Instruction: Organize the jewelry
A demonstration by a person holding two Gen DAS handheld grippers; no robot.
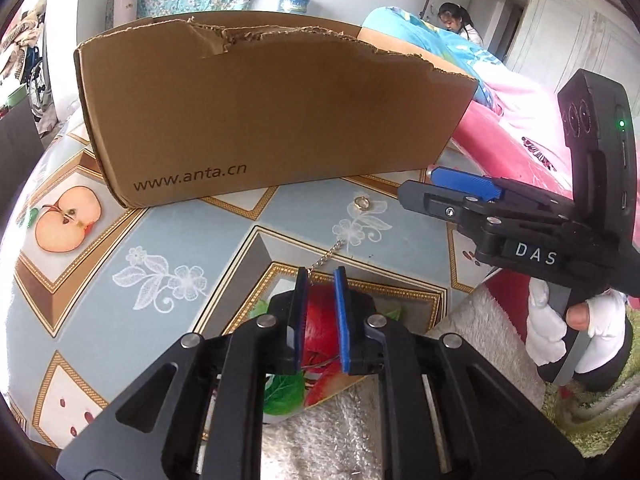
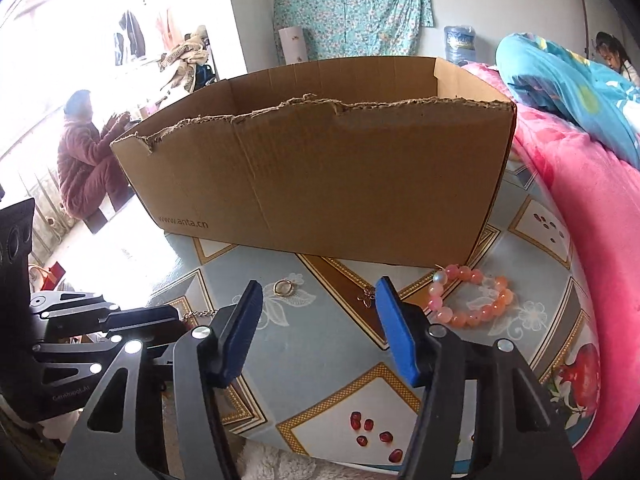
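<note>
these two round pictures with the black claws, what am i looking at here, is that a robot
No robot: a person holds two hand-held grippers, each with a fisheye camera looking along its blue fingers. One picture is from the left gripper, the other from the right gripper. The left one looks nearly closed near the end of a thin chain; whether it grips it, I cannot tell. The right one is open and holds nothing. On the patterned tablecloth lie a ring, a small pendant and a pink bead bracelet, in front of a torn cardboard box.
</note>
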